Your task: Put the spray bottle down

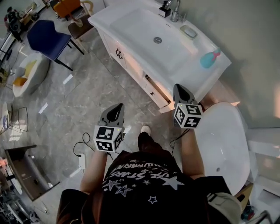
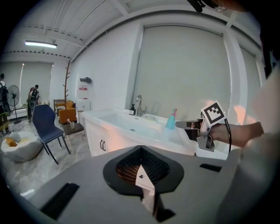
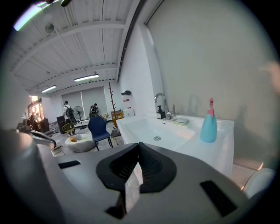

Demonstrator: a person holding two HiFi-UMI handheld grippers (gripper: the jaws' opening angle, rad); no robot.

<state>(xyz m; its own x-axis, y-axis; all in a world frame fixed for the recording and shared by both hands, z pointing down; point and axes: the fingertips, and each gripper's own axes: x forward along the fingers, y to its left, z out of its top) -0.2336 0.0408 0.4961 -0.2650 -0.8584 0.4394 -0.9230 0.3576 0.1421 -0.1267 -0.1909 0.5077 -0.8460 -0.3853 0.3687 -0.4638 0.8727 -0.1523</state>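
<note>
head view looks down on a person standing before a white vanity [image 1: 109, 19], a gripper in each hand, both aimed toward it. left gripper [image 1: 117, 109] hangs over the grey tile floor [image 1: 87, 92], short of the vanity's front. right gripper [image 1: 180, 91] sits near the vanity's near corner, just beside a white oval tub [image 1: 223, 131]. the two are well apart, with the person's shoe [image 1: 145, 130] on the floor between them.

spray bottle [image 1: 209, 58], teal with a pink top, is on the counter at the end nearest the right gripper, beside the sink [image 1: 144, 33] and touching neither gripper. a tap [image 1: 175, 11] and a soap dish [image 1: 189, 31] are at the counter's back edge. a blue chair [image 1: 46, 37] is on the floor off to the left.

left gripper view has its own jaws [image 2: 141, 168] clenched together, nothing between them. beyond them the bottle [image 2: 170, 120] is upright on the counter, and the right gripper [image 2: 186, 124] points toward it from the right, clear of it.

right gripper view shows that gripper [image 3: 138, 168] clenched too and empty, with the bottle [image 3: 208, 127] upright on the counter ahead and to the right, past the sink.
</note>
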